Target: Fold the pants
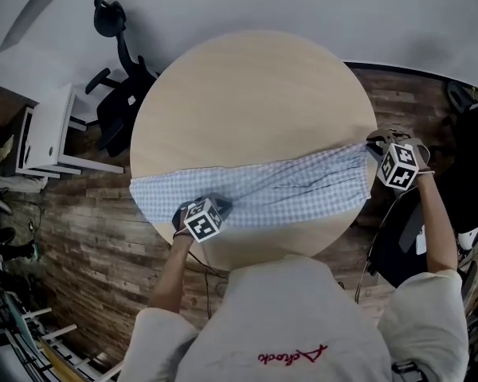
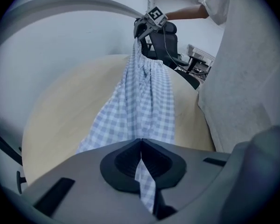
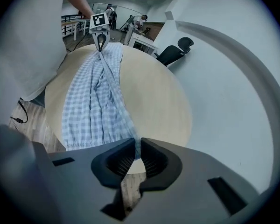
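Blue-and-white checked pants (image 1: 287,185) lie stretched in a long band across the near part of the round wooden table (image 1: 247,94). My left gripper (image 1: 213,208) is shut on the cloth near the table's front left, and the left gripper view shows a fold of check pinched between its jaws (image 2: 141,146). At the table's right edge my right gripper (image 1: 374,147) is shut on the other end and holds it lifted off the top. In the right gripper view the fabric (image 3: 100,97) runs from its jaws (image 3: 136,148) away to the left gripper (image 3: 99,29).
A black office chair (image 1: 119,86) and a white desk (image 1: 44,130) stand beyond the table's left side. Another dark chair (image 1: 470,165) is close on the right. My torso in a grey shirt (image 1: 287,317) presses near the table's front edge. The floor is wood planks.
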